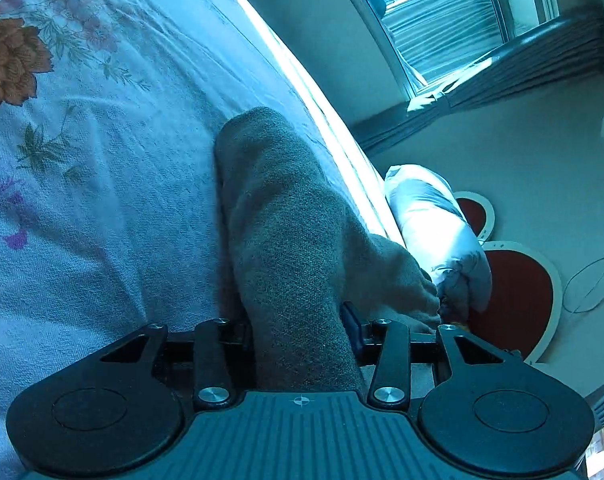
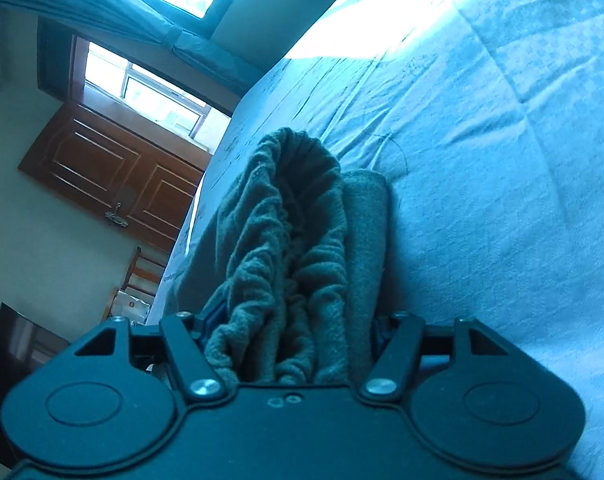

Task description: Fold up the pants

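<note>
Left wrist view shows the left tool (image 1: 302, 332) clamped on a thick band of the grey-green pants (image 1: 285, 216), which fills the gap between its fingers and runs straight ahead of it, draping forward onto the bed (image 1: 101, 200). The cloth is smooth and flat here, likely a leg or a folded edge, and it seems gripped this way so the layers stay stacked while the fold is carried over. To the left of the tool lies the flowered bedspread; to its right the bed edge drops away, with a pillow (image 1: 438, 232) just past the cloth and a red and white headboard (image 1: 518, 296) beyond. Right wrist view shows the right tool (image 2: 293, 340) likewise closed on the pants (image 2: 297, 240), but this end is gathered and ruffled, which reads as the elastic waistband, with a smoother folded layer lying against its right side. The bunching probably comes from the elastic itself drawing up, not from a careless grip. Ahead of this tool the cloth rises clear of the bed (image 2: 482, 200), so both ends look lifted together, each tool taking one end to keep the garment taut and even. A wooden door (image 2: 113, 176) stands off to the left. I judge the fold to be under way, with the pants yet to be laid down flat.
</note>
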Action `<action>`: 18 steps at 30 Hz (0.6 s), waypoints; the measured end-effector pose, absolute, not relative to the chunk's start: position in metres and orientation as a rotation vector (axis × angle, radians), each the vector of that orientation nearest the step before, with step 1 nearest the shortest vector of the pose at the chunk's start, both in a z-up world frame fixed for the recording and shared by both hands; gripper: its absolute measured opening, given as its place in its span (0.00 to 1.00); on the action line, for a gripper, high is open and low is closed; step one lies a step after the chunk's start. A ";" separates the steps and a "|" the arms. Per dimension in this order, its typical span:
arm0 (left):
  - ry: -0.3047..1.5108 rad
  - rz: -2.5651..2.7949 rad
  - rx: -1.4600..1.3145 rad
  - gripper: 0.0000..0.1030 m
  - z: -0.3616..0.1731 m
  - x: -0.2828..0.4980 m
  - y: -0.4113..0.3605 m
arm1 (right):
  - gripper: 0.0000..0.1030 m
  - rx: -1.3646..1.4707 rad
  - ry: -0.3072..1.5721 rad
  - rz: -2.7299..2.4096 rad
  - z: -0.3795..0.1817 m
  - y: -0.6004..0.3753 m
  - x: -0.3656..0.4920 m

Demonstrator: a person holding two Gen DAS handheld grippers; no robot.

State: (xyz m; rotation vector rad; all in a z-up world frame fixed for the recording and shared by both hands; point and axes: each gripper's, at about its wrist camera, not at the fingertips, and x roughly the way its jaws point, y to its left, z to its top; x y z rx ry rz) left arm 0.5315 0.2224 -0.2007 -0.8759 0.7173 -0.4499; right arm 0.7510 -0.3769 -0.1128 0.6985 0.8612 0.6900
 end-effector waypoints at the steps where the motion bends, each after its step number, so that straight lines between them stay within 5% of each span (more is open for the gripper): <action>1: 0.719 -0.438 -0.867 0.53 -0.198 0.527 0.224 | 0.67 0.688 0.850 0.672 -0.108 -0.380 0.747; 3: 0.701 -0.404 -0.787 0.77 -0.180 0.514 0.223 | 0.80 0.661 0.791 0.608 -0.093 -0.391 0.733; 4: 0.687 -0.370 -0.730 0.99 -0.169 0.509 0.221 | 0.80 0.654 0.768 0.573 -0.085 -0.396 0.725; 7: 0.633 -0.263 -0.513 1.00 -0.136 0.489 0.204 | 0.85 0.569 0.699 0.580 -0.066 -0.391 0.705; 11: 0.757 -0.107 -0.208 1.00 -0.145 0.495 0.165 | 0.93 0.327 0.836 0.442 -0.080 -0.361 0.710; 18: 0.699 -0.024 -0.179 1.00 -0.129 0.442 0.165 | 0.94 0.249 0.716 0.405 -0.038 -0.365 0.657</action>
